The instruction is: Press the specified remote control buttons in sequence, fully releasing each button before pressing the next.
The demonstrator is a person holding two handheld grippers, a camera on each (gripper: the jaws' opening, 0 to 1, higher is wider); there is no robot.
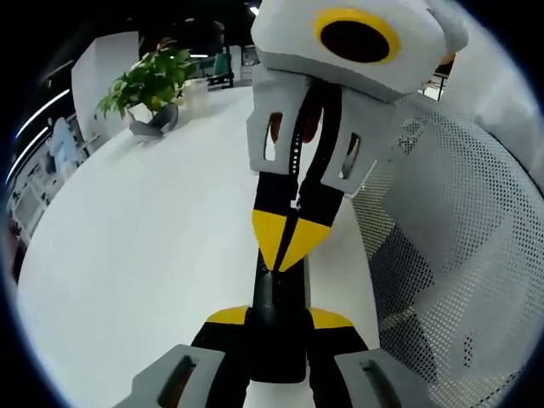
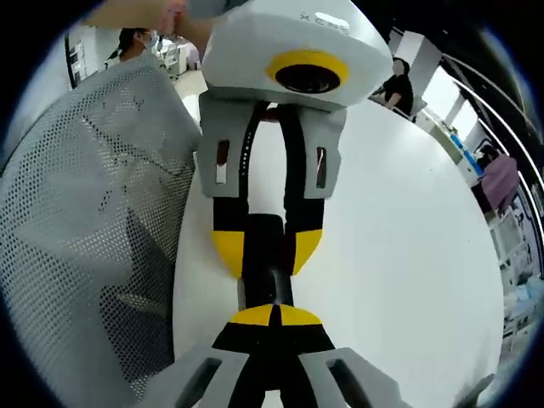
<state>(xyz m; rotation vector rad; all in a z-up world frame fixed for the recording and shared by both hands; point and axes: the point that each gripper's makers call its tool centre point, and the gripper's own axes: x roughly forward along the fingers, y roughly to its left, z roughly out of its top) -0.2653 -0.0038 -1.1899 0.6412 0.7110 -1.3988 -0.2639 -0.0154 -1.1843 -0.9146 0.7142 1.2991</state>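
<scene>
In the left gripper view, a potted plant (image 1: 151,85) sits at the upper left on the white counter (image 1: 144,255), and the left tongs (image 1: 276,327) at bottom centre are clenched on the black remote control (image 1: 278,319). The right tongs (image 1: 287,240) come down from the top with their yellow tips pinched together on the remote's far end. A mesh chair back (image 1: 459,255) fills the right side.

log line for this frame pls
left gripper: shut on remote | right gripper: shut, tips on remote | below: white table | beside: mesh chair

Table (image 1: 144,255) open one side; mesh chair (image 1: 459,255) blocks other, plant (image 1: 149,81) far.
</scene>
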